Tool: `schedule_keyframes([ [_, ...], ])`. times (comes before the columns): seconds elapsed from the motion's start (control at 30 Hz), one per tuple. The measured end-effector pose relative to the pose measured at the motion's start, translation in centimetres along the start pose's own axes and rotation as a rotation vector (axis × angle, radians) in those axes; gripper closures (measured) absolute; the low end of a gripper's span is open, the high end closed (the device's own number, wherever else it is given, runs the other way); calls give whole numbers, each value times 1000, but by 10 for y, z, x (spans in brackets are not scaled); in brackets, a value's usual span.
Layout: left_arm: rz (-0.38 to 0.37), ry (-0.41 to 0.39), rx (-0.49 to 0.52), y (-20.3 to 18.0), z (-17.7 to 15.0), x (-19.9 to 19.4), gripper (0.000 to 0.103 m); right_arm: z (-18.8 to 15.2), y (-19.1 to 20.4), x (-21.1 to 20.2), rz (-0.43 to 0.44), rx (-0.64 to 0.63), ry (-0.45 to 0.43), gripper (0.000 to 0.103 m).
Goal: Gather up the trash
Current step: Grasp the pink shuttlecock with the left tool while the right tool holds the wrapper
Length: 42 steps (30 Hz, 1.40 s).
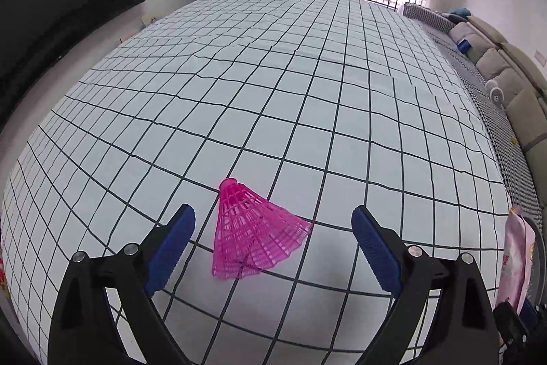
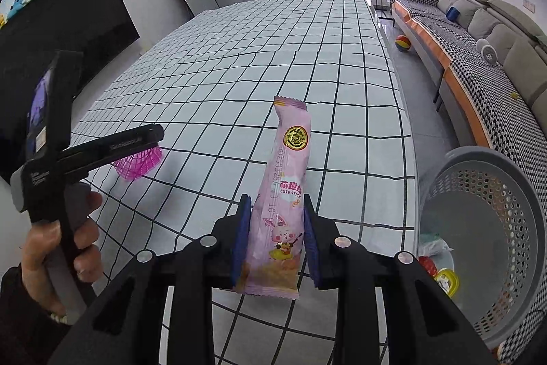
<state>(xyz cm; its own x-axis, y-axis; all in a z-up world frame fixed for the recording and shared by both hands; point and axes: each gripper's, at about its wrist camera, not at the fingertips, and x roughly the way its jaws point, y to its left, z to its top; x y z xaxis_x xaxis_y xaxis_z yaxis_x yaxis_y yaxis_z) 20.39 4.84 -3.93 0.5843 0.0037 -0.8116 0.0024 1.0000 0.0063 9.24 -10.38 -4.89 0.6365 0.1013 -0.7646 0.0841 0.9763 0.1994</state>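
A pink plastic shuttlecock [image 1: 248, 235] lies on its side on the checked tablecloth [image 1: 273, 84], between the open blue-padded fingers of my left gripper [image 1: 273, 221], touching neither. It also shows in the right wrist view [image 2: 138, 164], partly behind the left gripper [image 2: 136, 142]. My right gripper [image 2: 277, 211] is shut on a pink snack wrapper [image 2: 282, 194] and holds it upright above the table. The wrapper shows at the right edge of the left wrist view [image 1: 516, 259].
A grey perforated basket [image 2: 485, 228] stands beyond the table's right edge, with some trash [image 2: 437, 265] inside. A sofa [image 2: 478, 33] runs along the right wall, a ball [image 2: 402, 42] lies on the floor, a dark TV [image 2: 68, 29] is at left.
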Motion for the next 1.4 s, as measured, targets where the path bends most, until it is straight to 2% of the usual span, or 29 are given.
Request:
schedule_keyframes([
  [0.17, 62, 40, -9, 13, -3, 16, 12, 1, -3, -2, 13, 1, -2, 75],
  [0.37, 95, 21, -20, 39, -11, 4, 12, 2, -7, 1, 21, 1, 6, 75],
  [0.57, 76, -1, -50, 58, -15, -8, 12, 2, -4, 5, 30, -7, 14, 75],
  [0.77, 44, 13, -30, 49, -6, 4, 12, 2, 3, 5, 31, -24, 14, 75],
  [0.97, 53, 13, 2, 42, -1, 15, 12, 1, 2, 4, 25, -22, 17, 75],
  [1.23, 36, 25, -2, 44, -2, 21, 39, 1, 5, 5, 25, -29, 19, 75],
  [1.4, 12, 12, -8, 48, -7, 18, 51, 2, 5, 5, 27, -29, 20, 75],
])
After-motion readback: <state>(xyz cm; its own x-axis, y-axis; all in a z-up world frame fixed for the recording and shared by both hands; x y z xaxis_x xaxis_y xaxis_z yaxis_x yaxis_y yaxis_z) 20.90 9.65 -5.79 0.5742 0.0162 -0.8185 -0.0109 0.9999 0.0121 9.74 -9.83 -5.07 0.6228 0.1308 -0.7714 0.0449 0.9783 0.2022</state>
